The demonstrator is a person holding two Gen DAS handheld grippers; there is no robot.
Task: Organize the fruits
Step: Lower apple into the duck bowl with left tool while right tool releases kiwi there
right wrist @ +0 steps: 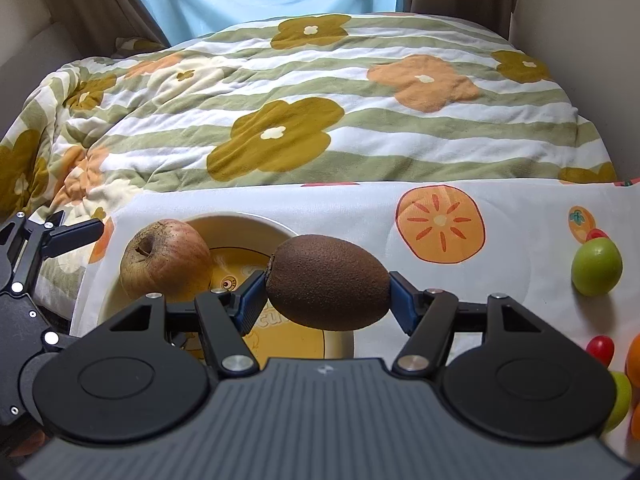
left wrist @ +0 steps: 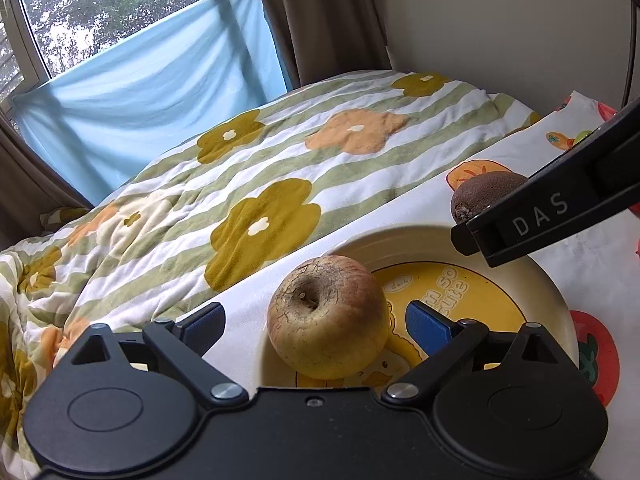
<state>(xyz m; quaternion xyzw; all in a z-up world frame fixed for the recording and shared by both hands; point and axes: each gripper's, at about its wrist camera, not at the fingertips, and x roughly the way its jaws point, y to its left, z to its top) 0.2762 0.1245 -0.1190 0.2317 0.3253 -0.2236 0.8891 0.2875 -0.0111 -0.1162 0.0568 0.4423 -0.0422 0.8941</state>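
Brown kiwi [right wrist: 328, 282] clamped in right tool [right wrist: 326, 298] above plate [right wrist: 248, 224]; left tool [left wrist: 316, 322] wide around apple [left wrist: 328, 316], which may roll if kiwi drops against it

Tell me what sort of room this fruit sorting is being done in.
Most likely a bedroom: a flowered quilt spreads over what looks like a bed, with brown curtains and a window behind it.

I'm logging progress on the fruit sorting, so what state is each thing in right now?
apple: resting in the plate, released
plate: upright on the cloth, holds only the apple
kiwi: gripped, lifted above the plate
left tool: open, pads clear of the apple
right tool: shut on the kiwi
green fruit: loose on the cloth, outside the plate
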